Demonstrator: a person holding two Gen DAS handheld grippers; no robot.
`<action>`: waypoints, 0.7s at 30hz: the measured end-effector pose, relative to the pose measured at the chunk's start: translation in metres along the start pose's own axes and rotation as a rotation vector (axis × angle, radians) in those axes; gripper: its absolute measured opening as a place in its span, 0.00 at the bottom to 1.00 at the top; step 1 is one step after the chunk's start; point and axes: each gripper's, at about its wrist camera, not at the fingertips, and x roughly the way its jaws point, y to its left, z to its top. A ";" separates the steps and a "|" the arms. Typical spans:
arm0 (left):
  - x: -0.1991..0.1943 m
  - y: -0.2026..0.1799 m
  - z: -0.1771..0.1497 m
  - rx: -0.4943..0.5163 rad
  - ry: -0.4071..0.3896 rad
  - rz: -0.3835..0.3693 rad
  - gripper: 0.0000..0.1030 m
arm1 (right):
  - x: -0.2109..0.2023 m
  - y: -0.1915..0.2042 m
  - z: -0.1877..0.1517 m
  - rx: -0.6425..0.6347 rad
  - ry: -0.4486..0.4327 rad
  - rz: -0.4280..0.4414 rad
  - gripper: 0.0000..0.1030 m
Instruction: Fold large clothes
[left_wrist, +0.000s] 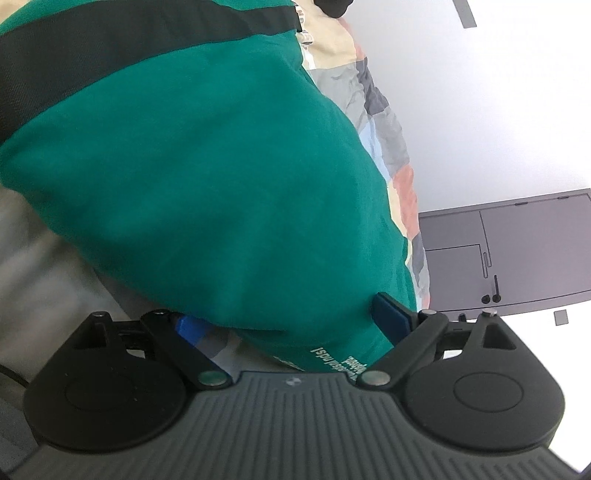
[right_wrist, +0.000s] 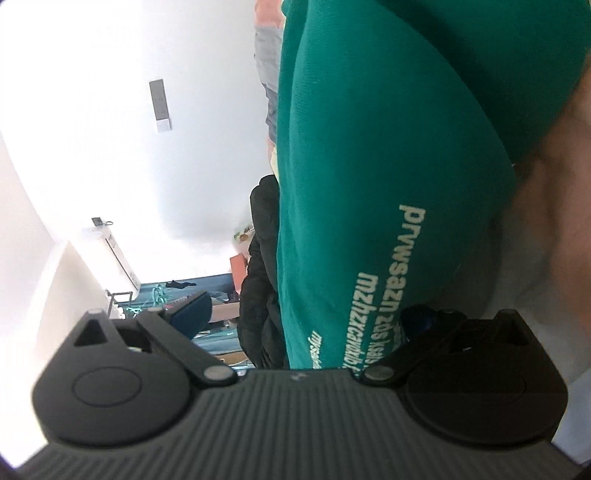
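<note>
A: What lettering do we read on the green garment (right_wrist: 388, 147)?
B: Pale print, sideways: "prwsazn", then "mzhzxcandxbf" (partly hidden); in the left wrist view we cannot read it.

Each handheld unit has a dark grey ribbed housing with two black round discs either side. On the left gripper (left_wrist: 291, 325), black link arms with silver pivot screws carry blue fingers (left_wrist: 391, 317). The right gripper (right_wrist: 306, 314) looks the same, its fingers (right_wrist: 194, 314) also blue.
</note>
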 end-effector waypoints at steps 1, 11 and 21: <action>0.002 -0.001 0.001 0.003 -0.003 0.003 0.92 | -0.002 -0.001 -0.001 0.004 -0.002 0.008 1.00; -0.010 0.001 -0.006 0.040 -0.002 -0.041 0.93 | 0.008 0.007 0.006 -0.004 -0.012 0.096 1.00; -0.006 0.017 0.006 -0.074 -0.089 -0.081 0.94 | 0.005 0.004 0.010 0.021 -0.033 0.155 1.00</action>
